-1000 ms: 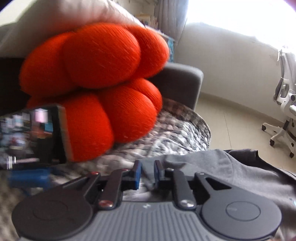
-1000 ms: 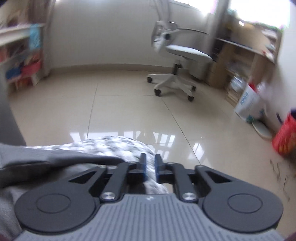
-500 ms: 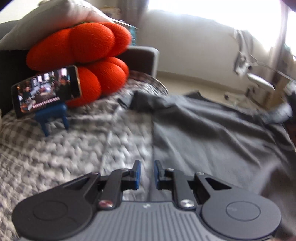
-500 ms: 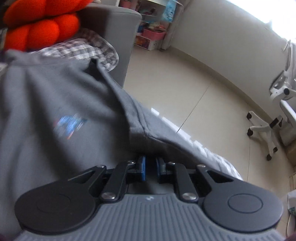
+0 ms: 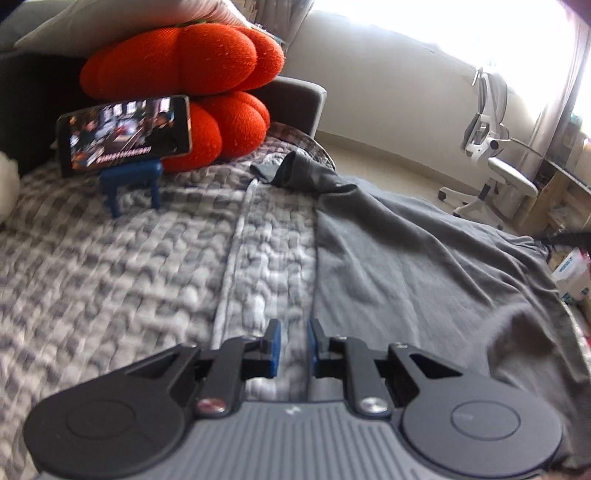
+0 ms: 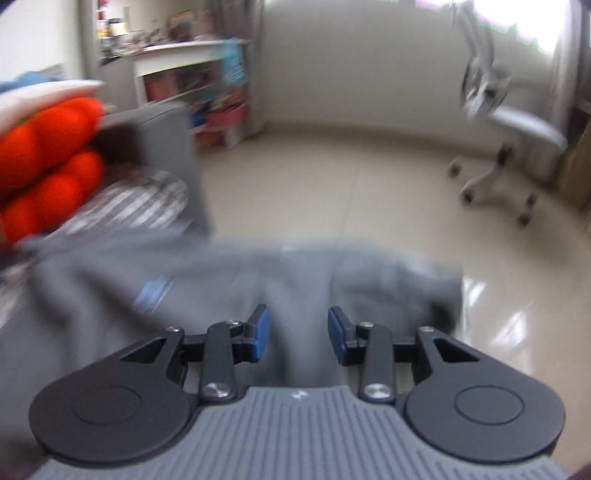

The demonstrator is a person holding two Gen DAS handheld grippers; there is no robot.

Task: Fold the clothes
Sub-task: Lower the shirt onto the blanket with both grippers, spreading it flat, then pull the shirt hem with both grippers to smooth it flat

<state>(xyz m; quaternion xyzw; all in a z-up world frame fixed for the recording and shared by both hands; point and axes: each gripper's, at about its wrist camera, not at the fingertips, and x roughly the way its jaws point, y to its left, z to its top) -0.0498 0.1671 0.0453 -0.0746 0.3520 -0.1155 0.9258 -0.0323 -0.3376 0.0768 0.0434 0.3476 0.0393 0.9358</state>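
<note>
Clothing here is one dark grey garment (image 5: 413,258), plain and softly wrinkled, spread flat over the right part of a quilted grey-and-white checked blanket (image 5: 122,258) on a sofa. Its left edge runs straight up the blanket, and one corner near the far end is bunched and turned over. In the blurred right wrist view the same grey garment (image 6: 221,280) fills the lower middle, with a small blue printed mark on it; the mark is too smeared to read.

The left gripper (image 5: 293,345) hovers low over the garment's left edge, its two blue-padded fingers nearly together with a narrow gap, and no cloth is visibly pinched between them. The right gripper (image 6: 298,334) is above the garment, its jaws opening, pads well apart and gripping nothing.

Beyond the garment, two orange knot-shaped cushions (image 5: 184,74) are stacked against the sofa back, with a pale pillow (image 5: 122,22) on top. One phone (image 5: 125,134) leans sideways on a small blue stand (image 5: 131,181), touching the lower cushion; its screen shows a video with a caption line too small to read. One white office chair (image 5: 495,158) stands on the pale tiled floor (image 6: 332,192) by a bright window. A shelf unit of blurred coloured items (image 6: 207,96) stands against the far wall.
</note>
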